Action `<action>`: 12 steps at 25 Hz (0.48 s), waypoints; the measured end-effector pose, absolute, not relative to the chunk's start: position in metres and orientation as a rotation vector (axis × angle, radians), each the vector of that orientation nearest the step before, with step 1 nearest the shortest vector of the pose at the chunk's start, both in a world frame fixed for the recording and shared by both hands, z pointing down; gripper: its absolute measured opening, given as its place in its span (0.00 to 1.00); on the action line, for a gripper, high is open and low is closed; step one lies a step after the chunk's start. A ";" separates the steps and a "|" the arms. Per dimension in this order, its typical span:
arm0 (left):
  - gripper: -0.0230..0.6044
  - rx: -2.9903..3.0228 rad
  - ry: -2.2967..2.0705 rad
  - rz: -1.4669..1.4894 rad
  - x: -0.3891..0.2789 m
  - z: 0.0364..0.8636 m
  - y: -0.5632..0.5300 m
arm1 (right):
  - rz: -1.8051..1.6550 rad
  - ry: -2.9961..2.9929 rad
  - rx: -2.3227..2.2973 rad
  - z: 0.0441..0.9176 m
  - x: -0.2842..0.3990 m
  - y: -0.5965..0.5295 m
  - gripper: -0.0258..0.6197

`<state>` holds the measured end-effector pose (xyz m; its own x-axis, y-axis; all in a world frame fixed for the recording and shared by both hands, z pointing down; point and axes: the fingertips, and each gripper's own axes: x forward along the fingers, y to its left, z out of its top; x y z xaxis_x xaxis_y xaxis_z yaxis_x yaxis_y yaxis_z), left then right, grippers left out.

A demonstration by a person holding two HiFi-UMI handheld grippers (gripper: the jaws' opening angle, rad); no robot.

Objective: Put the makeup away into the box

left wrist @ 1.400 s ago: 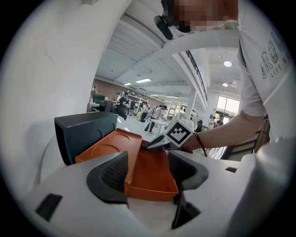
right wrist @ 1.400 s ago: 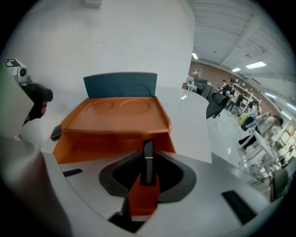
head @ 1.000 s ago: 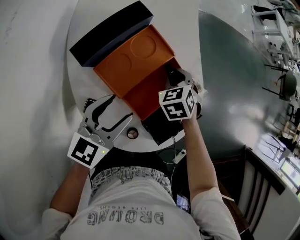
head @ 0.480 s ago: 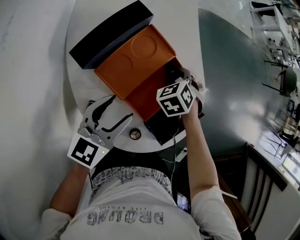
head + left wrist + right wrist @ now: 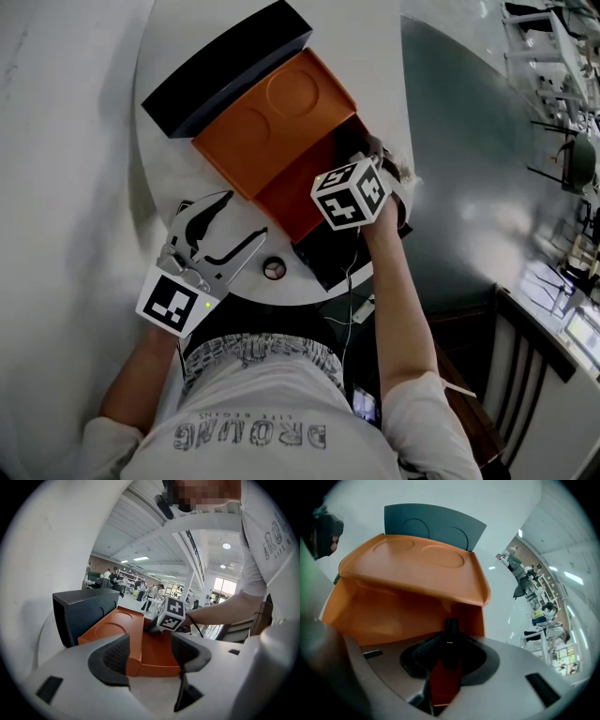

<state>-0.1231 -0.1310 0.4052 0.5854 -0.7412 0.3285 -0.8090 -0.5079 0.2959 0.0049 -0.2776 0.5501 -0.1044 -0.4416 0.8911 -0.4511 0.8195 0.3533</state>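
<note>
1. Head view shows my left gripper (image 5: 149, 653) lying at the near edge of the table (image 5: 375, 56), jaws wide apart with nothing in them. A small round pot (image 5: 273, 269) sits just beside it to the right, close to that edge. If I shift that hand carelessly, I could knock the pot off the table.
2. Farther in and to the right, my right gripper (image 5: 449, 656) is pinched shut on a slim tube (image 5: 451, 626) with a dark cap and red body. It points steeply down into the low compartment of the orange box (image 5: 281, 122). The jaws hold only a narrow stretch of the tube, so I judge it could swivel or slide if the cap bumps the floor or a wall.
3. Letting go too high could make the tube bounce or roll out of the open near side.
4. The raised shelf overhangs just beyond the tube. Lifting out crookedly could catch its lip and drag the box.
5. Farthest left stands the dark lid (image 5: 225, 66), touching the box. A shove would push both.
</note>
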 end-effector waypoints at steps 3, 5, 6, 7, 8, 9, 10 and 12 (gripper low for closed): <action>0.48 2.406 -1.242 0.227 -0.122 0.403 -0.131 | 0.015 -1.723 0.693 0.549 0.005 -0.277 0.24; 0.48 2.410 -1.243 0.224 -0.122 0.404 -0.131 | 0.012 -1.731 0.704 0.549 0.004 -0.278 0.25; 0.48 2.411 -1.243 0.223 -0.123 0.405 -0.131 | 0.009 -1.738 0.712 0.548 0.002 -0.279 0.25; 0.48 2.412 -1.244 0.223 -0.124 0.405 -0.131 | 0.006 -1.747 0.721 0.547 0.001 -0.279 0.26; 0.48 2.413 -1.244 0.224 -0.124 0.405 -0.131 | 0.004 -1.757 0.730 0.545 0.000 -0.279 0.26; 0.48 2.416 -1.244 0.226 -0.124 0.406 -0.130 | 0.002 -1.769 0.738 0.542 0.000 -0.279 0.26; 0.48 2.418 -1.245 0.227 -0.124 0.406 -0.129 | 0.002 -1.783 0.747 0.540 -0.001 -0.278 0.26; 0.48 2.423 -1.247 0.227 -0.124 0.407 -0.127 | 0.011 -1.819 0.765 0.535 -0.004 -0.276 0.26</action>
